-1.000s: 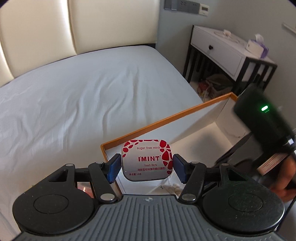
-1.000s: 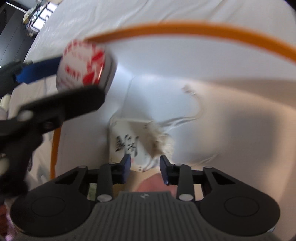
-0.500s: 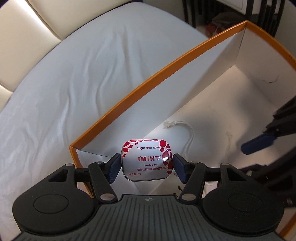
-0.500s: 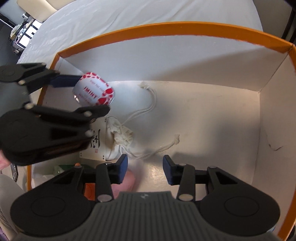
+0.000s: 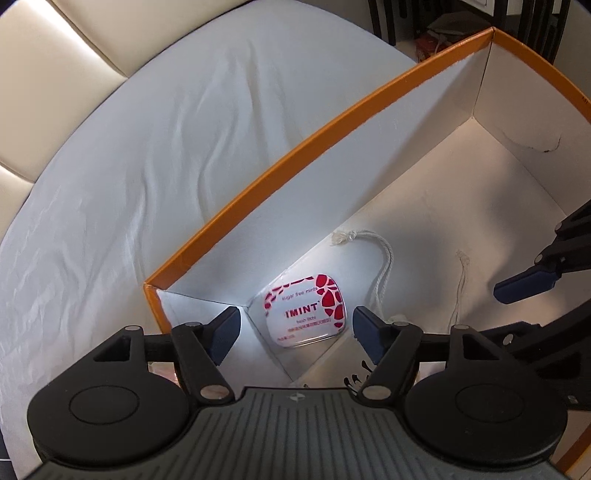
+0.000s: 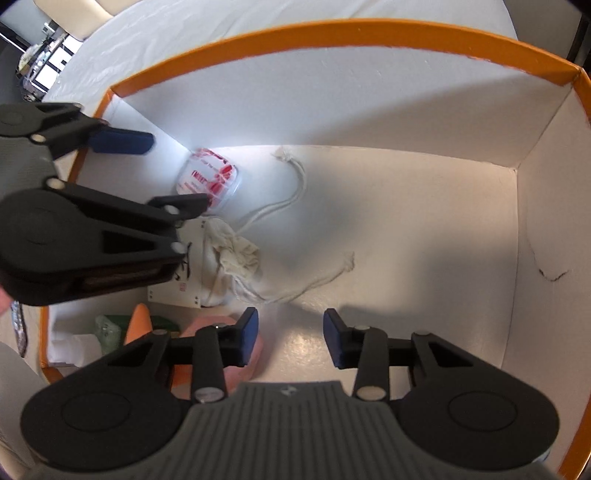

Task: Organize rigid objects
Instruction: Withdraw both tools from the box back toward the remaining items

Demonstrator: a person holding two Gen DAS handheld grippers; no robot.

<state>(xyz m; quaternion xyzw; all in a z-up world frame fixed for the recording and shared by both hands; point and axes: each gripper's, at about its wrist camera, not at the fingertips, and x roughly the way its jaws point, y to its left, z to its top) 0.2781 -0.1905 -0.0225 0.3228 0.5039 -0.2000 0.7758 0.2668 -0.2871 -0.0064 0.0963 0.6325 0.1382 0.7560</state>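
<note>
A white and red IMINT mint tin (image 5: pixel 306 309) lies on the floor of the orange-rimmed box (image 5: pixel 280 162), in its corner; it also shows in the right wrist view (image 6: pixel 209 180). My left gripper (image 5: pixel 295 334) is open above the tin, its jaws apart and clear of it; it also shows in the right wrist view (image 6: pixel 162 173). My right gripper (image 6: pixel 290 341) is open and empty over the box floor, and one of its fingers (image 5: pixel 524 283) shows at the right of the left wrist view.
The box (image 6: pixel 332 33) stands on a white bed (image 5: pixel 129 155). Inside it lie a white drawstring pouch (image 6: pixel 232 258) with cords, a white card with black writing (image 6: pixel 184 273), a pink object (image 6: pixel 229 354), and orange and green items (image 6: pixel 125 328) in the near left corner.
My left gripper has opened and let go of the mint tin, which now lies in the box corner. My right gripper has stayed open over the box floor.
</note>
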